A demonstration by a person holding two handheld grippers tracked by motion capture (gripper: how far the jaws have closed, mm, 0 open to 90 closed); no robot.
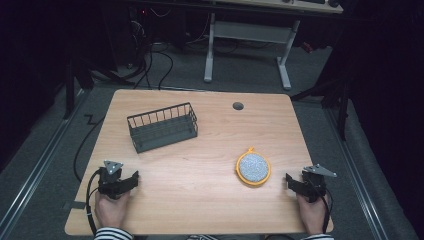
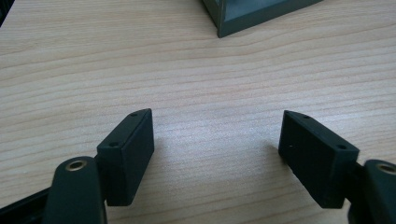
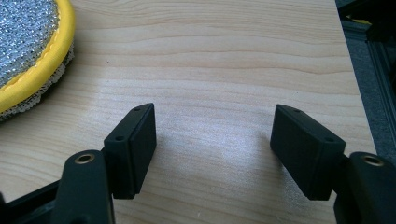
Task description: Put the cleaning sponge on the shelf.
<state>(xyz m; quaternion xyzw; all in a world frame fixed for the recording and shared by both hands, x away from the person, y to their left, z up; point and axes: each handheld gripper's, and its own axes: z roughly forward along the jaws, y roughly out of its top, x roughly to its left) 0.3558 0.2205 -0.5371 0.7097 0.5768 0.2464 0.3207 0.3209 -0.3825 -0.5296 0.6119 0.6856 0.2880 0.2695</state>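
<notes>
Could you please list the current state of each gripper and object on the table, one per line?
Left gripper: open, nothing between its fingers, low over the wood.
Right gripper: open, holding nothing, beside the scrubber.
Dark grey wire basket: upright, empty, on the wooden table.
Round silver scouring pad with yellow rim: lying flat on the table, untouched.

Bare worktop (image 1: 200,175) lies open between the left tongs (image 1: 131,181) at eight o'clock and the right tongs (image 1: 291,181) at four. Two obstacles stand there: the wire basket (image 1: 162,126) toward eleven and the round scrubber (image 1: 253,167) near four, well apart.
</notes>
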